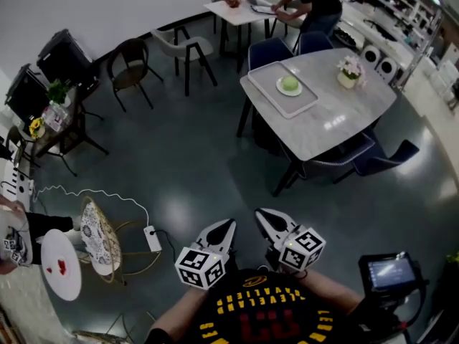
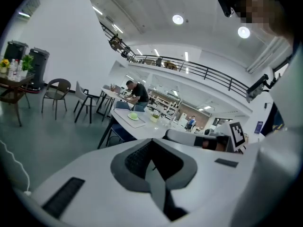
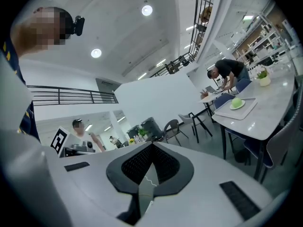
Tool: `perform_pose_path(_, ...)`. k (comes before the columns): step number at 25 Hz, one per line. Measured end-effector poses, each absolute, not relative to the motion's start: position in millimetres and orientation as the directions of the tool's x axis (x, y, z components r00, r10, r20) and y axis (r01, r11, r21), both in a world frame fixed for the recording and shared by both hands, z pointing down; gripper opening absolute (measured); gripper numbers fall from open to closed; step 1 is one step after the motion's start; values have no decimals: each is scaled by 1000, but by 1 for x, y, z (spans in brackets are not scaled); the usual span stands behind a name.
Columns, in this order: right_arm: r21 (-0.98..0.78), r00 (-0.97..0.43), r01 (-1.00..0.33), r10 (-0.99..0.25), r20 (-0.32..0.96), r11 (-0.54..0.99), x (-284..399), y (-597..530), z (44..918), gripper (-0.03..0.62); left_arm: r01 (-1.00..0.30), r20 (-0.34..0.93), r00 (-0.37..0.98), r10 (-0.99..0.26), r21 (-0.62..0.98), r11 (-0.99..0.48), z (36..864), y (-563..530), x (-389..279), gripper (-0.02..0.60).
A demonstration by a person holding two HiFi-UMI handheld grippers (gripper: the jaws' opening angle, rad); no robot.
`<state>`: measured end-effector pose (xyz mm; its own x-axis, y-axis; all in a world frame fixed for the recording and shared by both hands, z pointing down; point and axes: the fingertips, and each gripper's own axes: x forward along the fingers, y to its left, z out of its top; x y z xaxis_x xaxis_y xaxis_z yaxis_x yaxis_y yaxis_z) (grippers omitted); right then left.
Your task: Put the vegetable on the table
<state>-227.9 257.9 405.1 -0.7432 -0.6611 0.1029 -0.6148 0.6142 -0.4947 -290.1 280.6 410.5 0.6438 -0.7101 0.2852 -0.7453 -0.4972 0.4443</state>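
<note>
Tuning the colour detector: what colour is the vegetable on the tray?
Light green. The vegetable shows best in the head view.

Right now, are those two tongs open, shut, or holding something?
Left tongs: closed, holding nothing.
Right tongs: closed, holding nothing.

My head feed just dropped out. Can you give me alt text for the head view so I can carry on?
The left gripper and right gripper sit at bottom centre, fingers together and empty. Across the floor, the green vegetable rests on a plate in a tray on the grey table.
</note>
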Motion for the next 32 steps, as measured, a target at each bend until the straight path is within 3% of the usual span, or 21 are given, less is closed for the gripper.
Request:
perform_pose_path(6,-487,-693,-661,-713,105,570,-272,191,393,-5,-678,232,725,-648,404,-614,386,211,-321,0)
perform_pose_path(12,-481,-660,-695,-739,134,534,-302,145,391,-5,-664,235,729,-643,471,-580,395,154,-361,0)
perform_pose_path(19,-493,-634,-721,-751,185,487,-308,105,404,-5,-624,257,768,-587,511,-592,406,111,-359,0)
perform_pose_path(27,-493,-681,-679,-718,144,545,-308,9,406,-5,-708,306,695,-651,447,-546,413,23,-370,0)
perform_pose_path(32,-468,-682,-672,-726,89,574,-277,-68,380,-5,-723,294,680,-671,421,-548,395,-48,-340,0)
